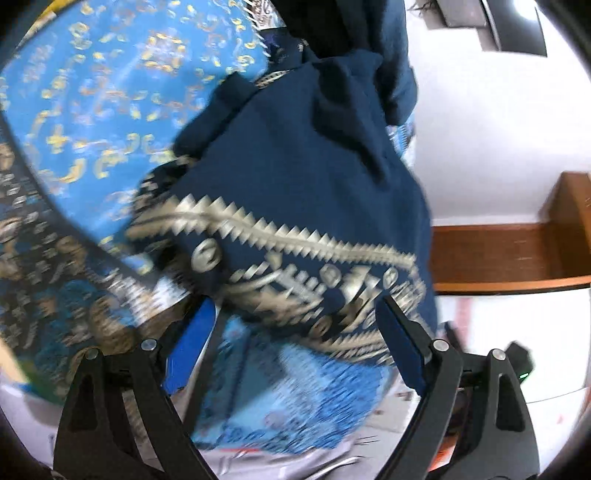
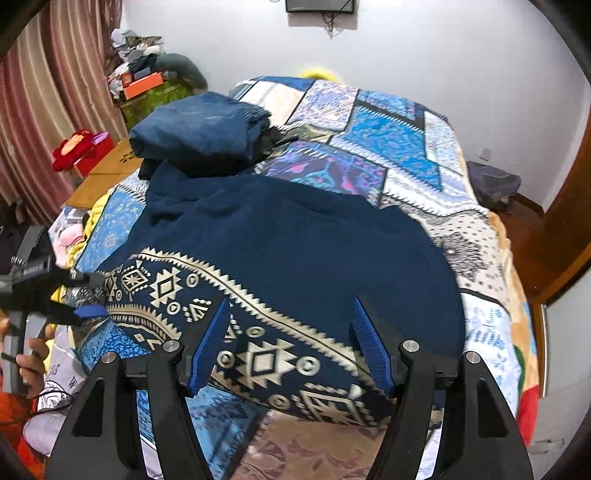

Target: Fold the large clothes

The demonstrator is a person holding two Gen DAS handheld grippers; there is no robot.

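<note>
Right wrist view shows the navy patterned garment (image 2: 295, 236) spread on the patchwork bedspread (image 2: 399, 147). My right gripper (image 2: 291, 343) hovers released above its near hem; my left gripper (image 2: 90, 295), released too, nears the left corner. I should pinch both corners evenly.

A patchwork bedspread (image 2: 388, 147) in blue, white and purple panels covers the bed. Pink striped curtains (image 2: 48, 92) hang at the left, beside a cluttered pile with an orange box (image 2: 142, 83). A red plush flower (image 2: 74, 146) sits on a wooden surface (image 2: 107, 166). A dark screen (image 2: 320, 5) hangs on the white wall (image 2: 443, 55).
</note>
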